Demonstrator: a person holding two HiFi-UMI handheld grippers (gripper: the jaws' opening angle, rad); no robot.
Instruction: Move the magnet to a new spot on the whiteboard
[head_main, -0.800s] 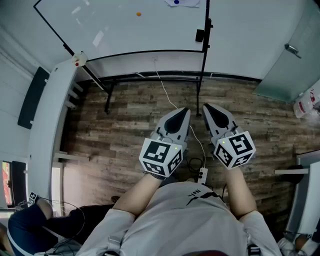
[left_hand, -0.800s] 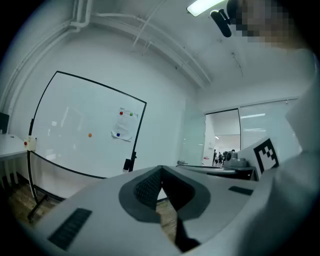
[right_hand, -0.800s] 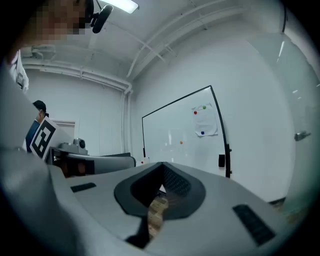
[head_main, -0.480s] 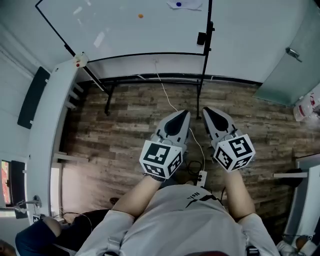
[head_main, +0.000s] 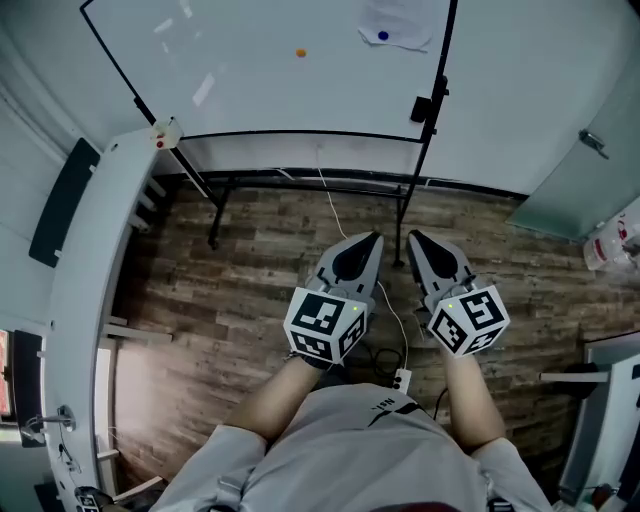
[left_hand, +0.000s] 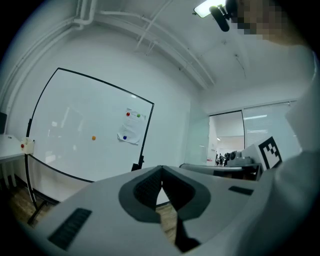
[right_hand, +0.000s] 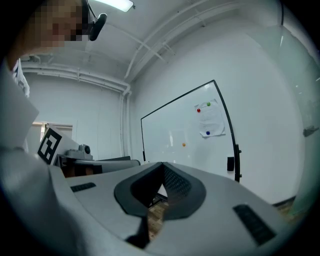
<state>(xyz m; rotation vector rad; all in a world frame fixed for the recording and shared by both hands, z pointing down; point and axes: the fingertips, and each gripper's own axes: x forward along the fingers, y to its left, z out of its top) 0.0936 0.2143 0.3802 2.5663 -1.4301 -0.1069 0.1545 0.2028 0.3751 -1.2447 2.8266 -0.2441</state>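
Observation:
A whiteboard (head_main: 270, 70) on a black stand fills the top of the head view. A small orange magnet (head_main: 300, 52) sticks to its bare middle, and a blue magnet (head_main: 383, 36) pins a sheet of paper (head_main: 400, 22) at its right. The orange magnet (left_hand: 93, 137) also shows in the left gripper view, and the orange magnet (right_hand: 183, 145) in the right gripper view. My left gripper (head_main: 372, 240) and right gripper (head_main: 412, 238) are held side by side in front of my body, well short of the board. Both are shut with nothing between the jaws.
A white desk (head_main: 85, 260) runs along the left wall. A white cable (head_main: 335, 195) trails over the wooden floor (head_main: 250, 260) to a power strip (head_main: 402, 380) by my feet. A glass door (head_main: 590, 140) stands at the right.
The view has tilted up, so the whiteboard and both magnets sit lower in frame. The person at the lower left has gone out of view. Both grippers stay shut in the same pose.

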